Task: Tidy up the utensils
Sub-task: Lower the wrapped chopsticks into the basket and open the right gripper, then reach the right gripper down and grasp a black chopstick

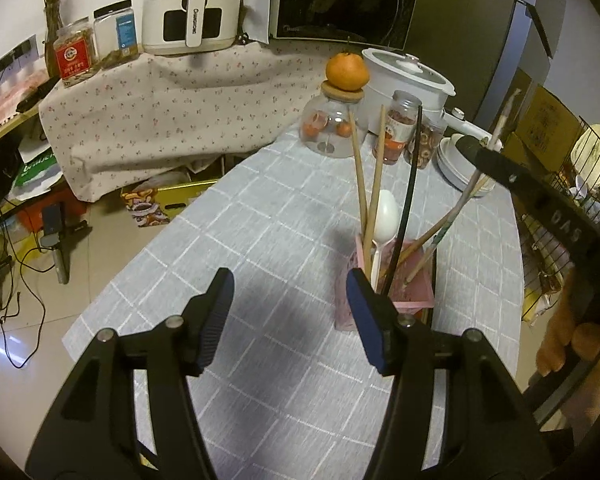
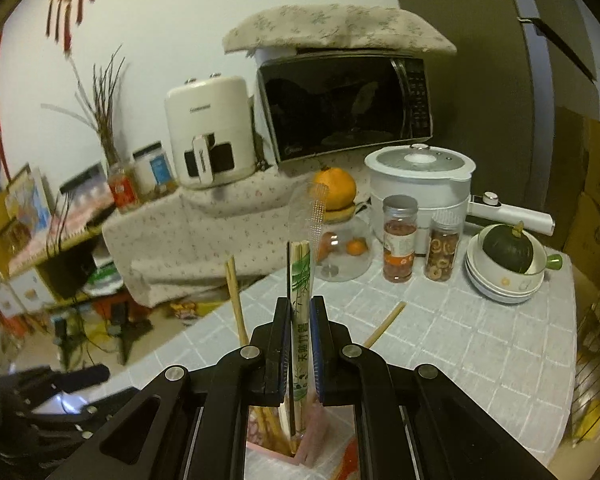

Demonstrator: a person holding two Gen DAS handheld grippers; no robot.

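A pink utensil holder (image 1: 414, 286) stands on the checked tablecloth and holds wooden chopsticks (image 1: 359, 172), a black chopstick (image 1: 410, 184) and a white plastic spoon (image 1: 385, 216). My left gripper (image 1: 290, 316) is open and empty, just left of the holder. My right gripper (image 2: 300, 344) is shut on a plastic-wrapped pair of bamboo chopsticks (image 2: 300, 280), upright, its lower end inside the holder (image 2: 308, 440). In the left wrist view that gripper (image 1: 500, 160) holds the wrapped pair (image 1: 460, 204) slanted into the holder.
At the table's far end stand a glass jar (image 1: 332, 128) with an orange on its lid, two snack jars (image 2: 398, 240), a white electric pot (image 2: 418, 184) and stacked bowls with a green squash (image 2: 508, 256). One chopstick (image 2: 384, 326) lies on the cloth. A wire rack (image 1: 580, 200) is at right.
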